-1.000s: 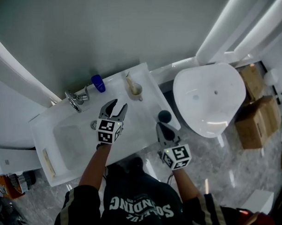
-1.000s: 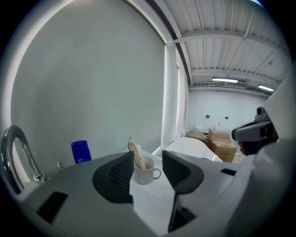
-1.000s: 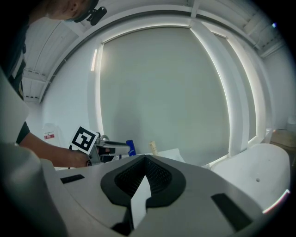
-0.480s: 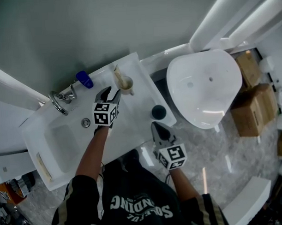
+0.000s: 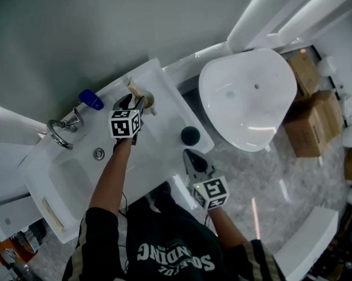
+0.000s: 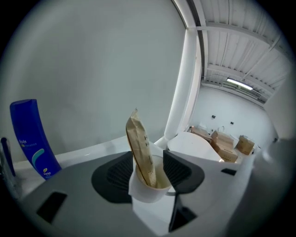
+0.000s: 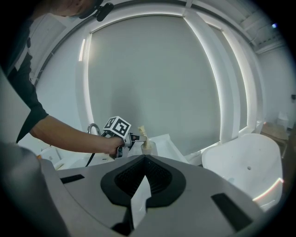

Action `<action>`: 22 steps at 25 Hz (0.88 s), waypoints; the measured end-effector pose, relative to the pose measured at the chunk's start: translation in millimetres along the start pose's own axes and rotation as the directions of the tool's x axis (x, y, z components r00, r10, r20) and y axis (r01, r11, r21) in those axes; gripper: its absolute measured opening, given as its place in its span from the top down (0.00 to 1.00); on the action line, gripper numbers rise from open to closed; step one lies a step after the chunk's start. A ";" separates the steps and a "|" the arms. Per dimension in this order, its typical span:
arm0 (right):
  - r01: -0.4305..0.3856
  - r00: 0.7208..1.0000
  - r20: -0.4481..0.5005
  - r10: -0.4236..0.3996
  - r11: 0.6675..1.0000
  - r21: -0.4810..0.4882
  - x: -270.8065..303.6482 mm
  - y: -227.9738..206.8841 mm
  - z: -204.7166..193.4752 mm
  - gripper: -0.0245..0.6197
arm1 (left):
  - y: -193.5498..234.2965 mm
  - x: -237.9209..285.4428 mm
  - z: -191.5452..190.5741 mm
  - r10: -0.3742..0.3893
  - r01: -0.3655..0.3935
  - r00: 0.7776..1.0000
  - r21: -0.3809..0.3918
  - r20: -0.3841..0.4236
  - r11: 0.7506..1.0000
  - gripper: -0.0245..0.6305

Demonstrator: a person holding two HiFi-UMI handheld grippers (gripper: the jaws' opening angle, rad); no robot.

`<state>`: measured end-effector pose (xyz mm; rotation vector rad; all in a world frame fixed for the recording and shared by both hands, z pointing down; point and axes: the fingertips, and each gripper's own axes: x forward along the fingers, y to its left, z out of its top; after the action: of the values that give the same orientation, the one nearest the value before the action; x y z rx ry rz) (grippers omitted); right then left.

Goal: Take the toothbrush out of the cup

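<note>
**Head view.** Dim overall, and the grey wall [image 5: 74, 37] reads dark. Brightness gathers at the upper right, where white panels [image 5: 275, 12] wash out and the toilet lid [image 5: 246, 77] carries a soft glare streak. The floor [image 5: 270, 183] shows a small reflected highlight.

**Gripper views.** Both are fisheye: straight edges bow, the corners are vignetted black, and the nearest foreground is out of focus. A ceiling strip lamp [image 6: 239, 84] glows at the upper right of the left gripper view. Overexposed bands [image 7: 85, 69] frame the wall in the right gripper view.

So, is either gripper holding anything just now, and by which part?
Nothing yet. The left gripper, jaws just opening, straddles the cup and toothbrush; the right gripper is shut, empty.
</note>
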<state>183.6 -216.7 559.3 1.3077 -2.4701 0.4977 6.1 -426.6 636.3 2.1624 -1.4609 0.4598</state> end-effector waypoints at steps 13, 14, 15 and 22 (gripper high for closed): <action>0.006 0.999 0.033 -0.007 1.000 0.018 -3.7 0.9 4.4 0.97 | 1.1 4.2 10.7 0.006 -0.006 1.000 0.007 0.013 1.000 0.89; 0.006 0.999 0.034 -0.007 1.000 0.018 -4.8 2.8 5.2 0.97 | 0.4 1.7 13.0 0.000 0.000 1.000 0.004 0.019 1.000 0.89; 0.005 0.999 0.035 -0.006 1.000 0.017 -5.9 4.7 6.7 0.97 | 0.1 -0.8 15.4 -0.005 0.005 1.000 -0.002 0.025 1.000 0.89; 0.007 1.000 0.028 -0.007 1.000 0.006 -12.0 8.7 1.9 0.97 | -4.2 -26.1 36.0 -0.019 0.022 0.995 -0.024 0.097 0.999 0.90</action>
<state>182.6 -204.2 551.2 1.3338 -2.4871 0.4883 0.5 -425.7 592.0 2.2055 -1.4860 0.3321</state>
